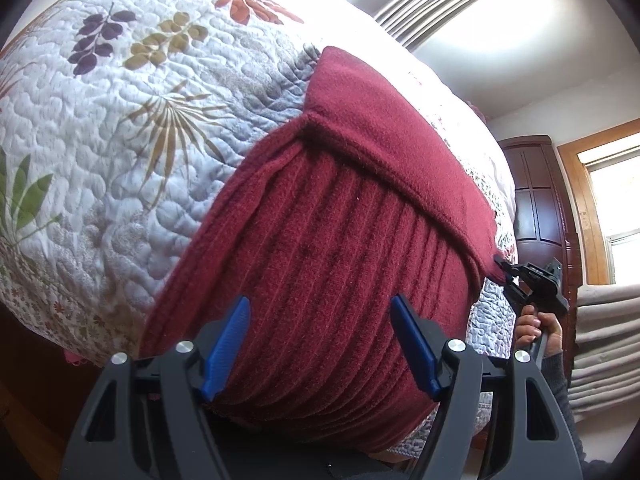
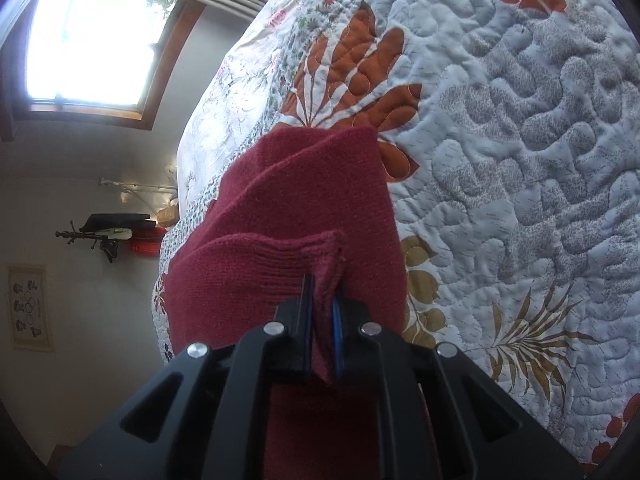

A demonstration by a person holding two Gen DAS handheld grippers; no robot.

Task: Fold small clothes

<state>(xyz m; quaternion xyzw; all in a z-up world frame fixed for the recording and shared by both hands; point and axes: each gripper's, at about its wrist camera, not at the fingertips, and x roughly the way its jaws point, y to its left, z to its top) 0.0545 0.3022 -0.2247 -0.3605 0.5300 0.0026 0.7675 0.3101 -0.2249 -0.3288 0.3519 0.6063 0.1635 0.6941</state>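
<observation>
While the right claw (image 2: pixel 322 300) clamps a cuff of the sweater (image 1: pixel 320 240) on the bed (image 1: pixel 120 120), the left claw (image 1: pixel 320 344) hovers apart. Mid-fold; next, carry cuff across, release.

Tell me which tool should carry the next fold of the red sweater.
Probably the right tool: it is shut on a ribbed edge of the red sweater, lifted off the quilt. The left tool is open, holding nothing, with the sweater between its fingers.
</observation>
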